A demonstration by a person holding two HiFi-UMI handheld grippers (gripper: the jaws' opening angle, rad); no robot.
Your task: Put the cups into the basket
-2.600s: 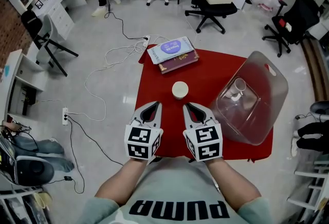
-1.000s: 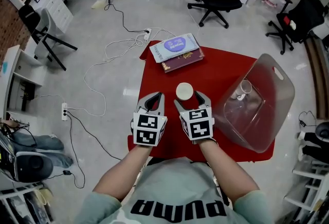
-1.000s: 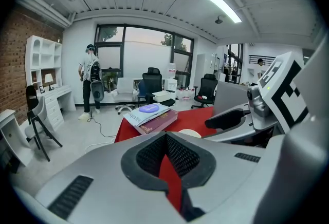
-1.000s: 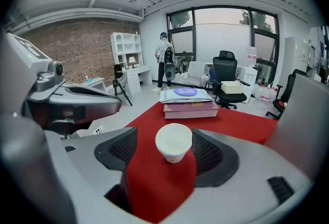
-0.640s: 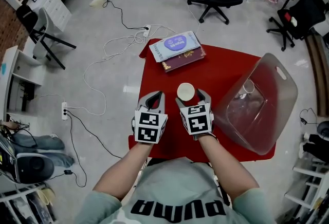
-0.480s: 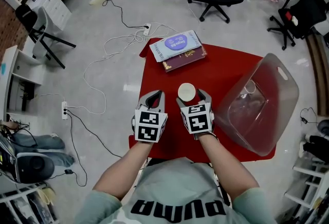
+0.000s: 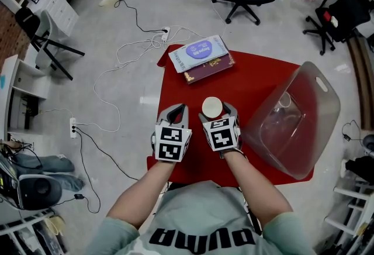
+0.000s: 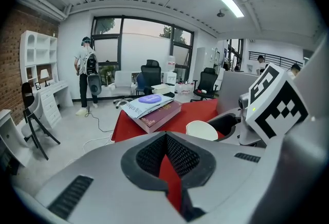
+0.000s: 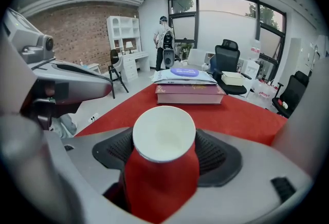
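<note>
Cup (image 9: 163,166) between just-opening right tongs (image 9: 165,140); left tongs (image 8: 165,136) closed; basket (image 7: 318,116) in head view only.

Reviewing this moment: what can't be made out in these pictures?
- Basket contents: head view, a pale shape behind the cloudy wall, too blurred to name.
- Books: titles too small in every view.
- Cup base: right gripper view, sunk between the right gripper's jaws, which have just been opening around it.

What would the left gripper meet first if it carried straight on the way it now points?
The left gripper tilts down, so probably the red tablecloth, before the books; depth is unclear.
</note>
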